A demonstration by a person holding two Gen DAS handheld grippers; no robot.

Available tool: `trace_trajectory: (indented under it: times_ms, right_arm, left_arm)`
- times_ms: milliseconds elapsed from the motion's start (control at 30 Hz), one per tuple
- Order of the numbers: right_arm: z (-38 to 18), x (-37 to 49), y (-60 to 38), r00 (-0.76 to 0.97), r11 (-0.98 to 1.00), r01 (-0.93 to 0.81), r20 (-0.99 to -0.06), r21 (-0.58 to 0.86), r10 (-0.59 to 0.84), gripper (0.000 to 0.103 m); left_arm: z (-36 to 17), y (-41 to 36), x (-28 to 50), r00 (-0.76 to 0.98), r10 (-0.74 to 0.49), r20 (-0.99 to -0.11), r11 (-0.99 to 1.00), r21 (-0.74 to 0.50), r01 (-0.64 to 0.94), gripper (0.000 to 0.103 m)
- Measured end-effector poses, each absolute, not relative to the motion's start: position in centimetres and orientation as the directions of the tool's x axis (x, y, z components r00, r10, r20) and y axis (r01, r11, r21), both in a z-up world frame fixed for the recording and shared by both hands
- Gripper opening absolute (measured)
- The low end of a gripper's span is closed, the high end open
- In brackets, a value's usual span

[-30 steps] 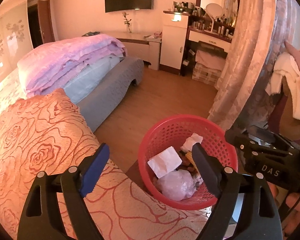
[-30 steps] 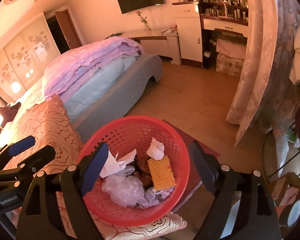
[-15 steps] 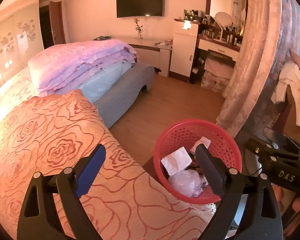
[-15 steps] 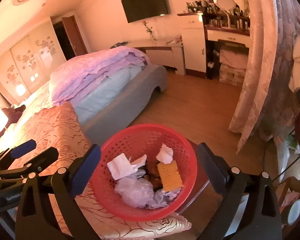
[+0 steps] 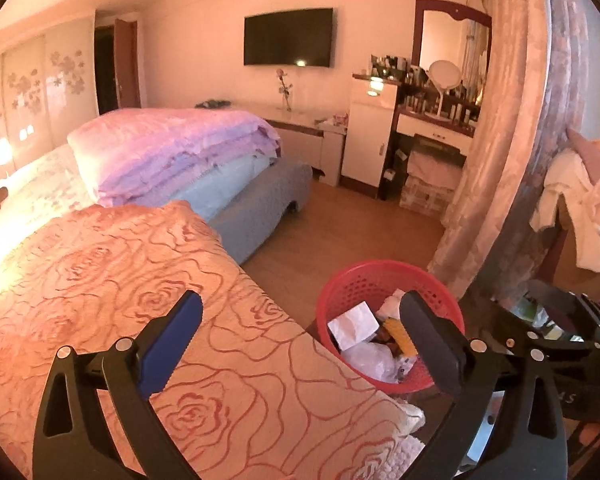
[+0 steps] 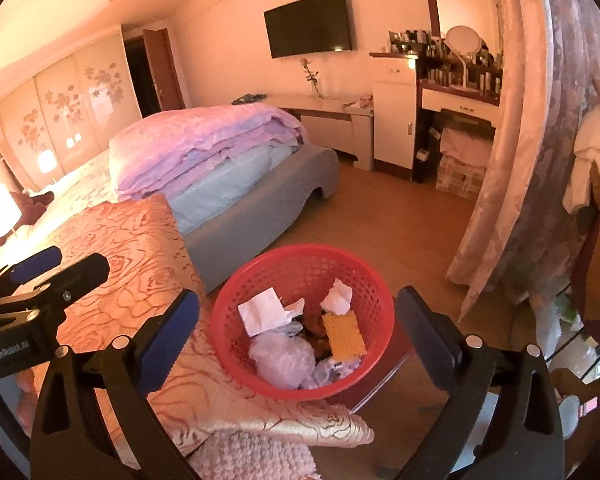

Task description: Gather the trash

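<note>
1. Red plastic basket [image 6: 304, 316] sat beside the bed [image 5: 100, 280], directly ahead of and below the right claw [image 6: 300, 320]; trash [image 6: 284, 356] (paper, a clear bag, a yellow wafer-like piece) lay inside it.
2. Right claw stood released and empty.
3. Left claw [image 5: 300, 332] was opening, with nothing between its pads; the basket lay ahead of its right finger.
4. Judgement: the deposit looked complete. Good practice was to lift both claws clear of the rim, avoid snagging the quilt [image 5: 120, 280], then scan for remaining litter.
</note>
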State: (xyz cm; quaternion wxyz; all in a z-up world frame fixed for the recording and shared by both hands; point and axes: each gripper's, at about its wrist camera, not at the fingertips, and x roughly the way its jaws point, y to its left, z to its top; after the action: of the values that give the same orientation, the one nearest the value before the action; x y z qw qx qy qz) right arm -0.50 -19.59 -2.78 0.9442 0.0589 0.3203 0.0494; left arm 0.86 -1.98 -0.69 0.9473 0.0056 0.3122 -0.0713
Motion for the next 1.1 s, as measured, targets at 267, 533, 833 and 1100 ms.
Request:
trace_trajectory:
  times_ms: [267,533,833,1100]
  right_arm:
    - [-1.6,-3.0,-18.8,0.804,0.986,-0.075,-0.576,0.150,0.149,0.096]
    - [-1.3,-4.1,-17.9,0.807,0.984,-0.096,-0.566,0.153,0.167,0.096]
    - [-1.3,-4.3,-17.7,0.806,0.983,-0.102,-0.566,0.151,0.171,0.096]
    - [-1.4,-4.2,-17.7,0.805,0.983,-0.102,-0.568,0.151,0.171,0.096]
  left_arm:
    - [-0.1,-0.8,-1.6,0.807,-0.079,-0.585,0.995,-0.003,0.096,0.095]
    - [-0.7,0.6,-3.0,0.799,-0.064,-0.597,0.998,-0.024,0.061,0.095]
    - [-0.7,0.7,-3.3,0.800,-0.059,-0.597,0.998,-0.024,0.055,0.095]
    - [-0.8,0.6,-3.5,0.803,-0.058,-0.593,0.998,-0.020,0.058,0.095]
